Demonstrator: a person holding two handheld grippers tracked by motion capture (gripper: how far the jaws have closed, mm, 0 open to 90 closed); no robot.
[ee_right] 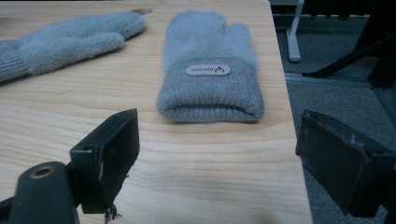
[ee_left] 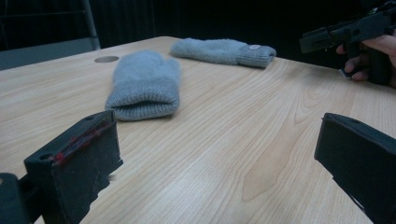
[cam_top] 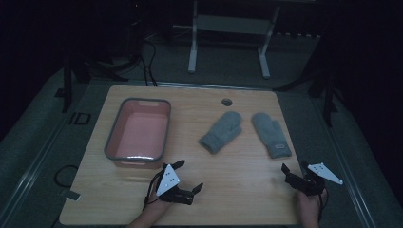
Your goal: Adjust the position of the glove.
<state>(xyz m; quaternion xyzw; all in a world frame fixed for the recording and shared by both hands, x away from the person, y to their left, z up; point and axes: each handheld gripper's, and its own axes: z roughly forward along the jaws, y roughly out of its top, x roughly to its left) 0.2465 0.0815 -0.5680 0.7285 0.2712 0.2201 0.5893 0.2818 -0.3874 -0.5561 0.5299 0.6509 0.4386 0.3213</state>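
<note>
Two grey knitted mittens lie flat on the wooden table (cam_top: 237, 194). The left mitten (cam_top: 221, 131) (ee_left: 144, 86) (ee_right: 70, 42) lies at an angle. The right mitten (cam_top: 271, 133) (ee_left: 224, 50) (ee_right: 210, 70) has an oval label on its cuff and lies near the table's right edge. My left gripper (cam_top: 188, 175) (ee_left: 217, 135) is open and holds nothing, near the front edge, with its jaws pointed at the left mitten's cuff. My right gripper (cam_top: 294, 167) (ee_right: 217, 140) is open too, a short way in front of the labelled mitten's cuff. It also appears at the far right of the left gripper view (ee_left: 327, 35).
A pink tub with a grey rim (cam_top: 110, 137) stands on the left of the table, just beyond my left gripper. A round cable hole (cam_top: 226, 102) sits near the far edge. White frame legs (cam_top: 192, 47) and cables stand on the floor behind the table.
</note>
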